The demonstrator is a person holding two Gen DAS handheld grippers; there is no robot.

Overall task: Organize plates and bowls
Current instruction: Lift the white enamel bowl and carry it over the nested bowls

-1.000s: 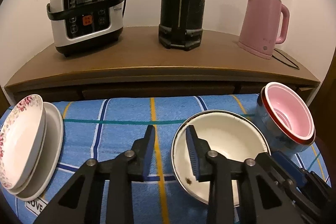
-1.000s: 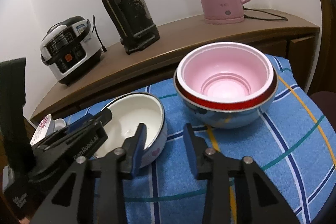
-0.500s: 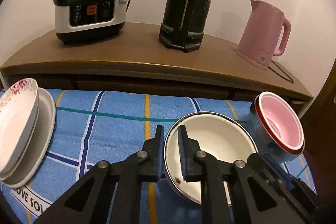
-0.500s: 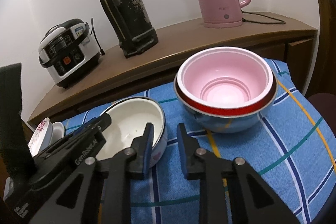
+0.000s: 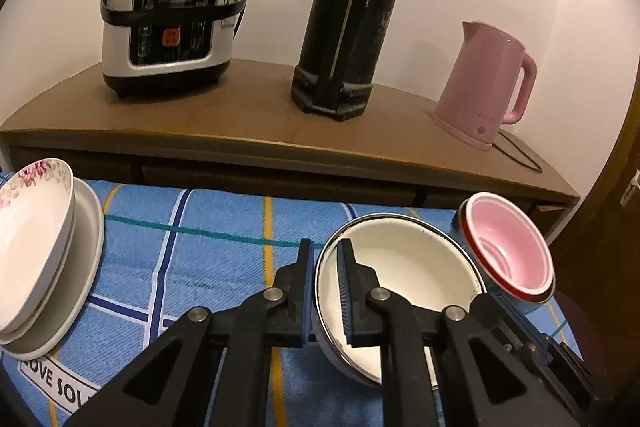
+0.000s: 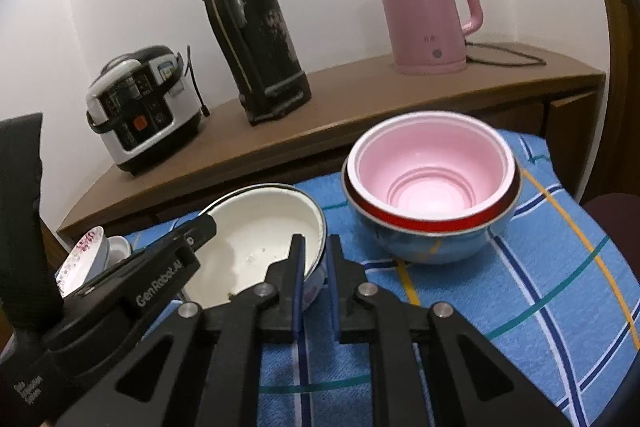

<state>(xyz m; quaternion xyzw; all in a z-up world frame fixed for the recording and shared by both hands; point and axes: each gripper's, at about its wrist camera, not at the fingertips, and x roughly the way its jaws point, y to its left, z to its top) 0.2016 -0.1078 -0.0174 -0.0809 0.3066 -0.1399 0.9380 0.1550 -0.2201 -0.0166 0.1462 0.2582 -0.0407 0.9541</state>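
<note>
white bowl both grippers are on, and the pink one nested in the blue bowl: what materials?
White bowl: likely enamelled metal; glossy cream coat, thin dark rim, dark chip-like specks inside. Pink bowl: probably plastic or silicone; matte, stepped rings at the bottom, maybe collapsible. Blue bowl under it: glossy, red band, possibly enamel too.
</note>
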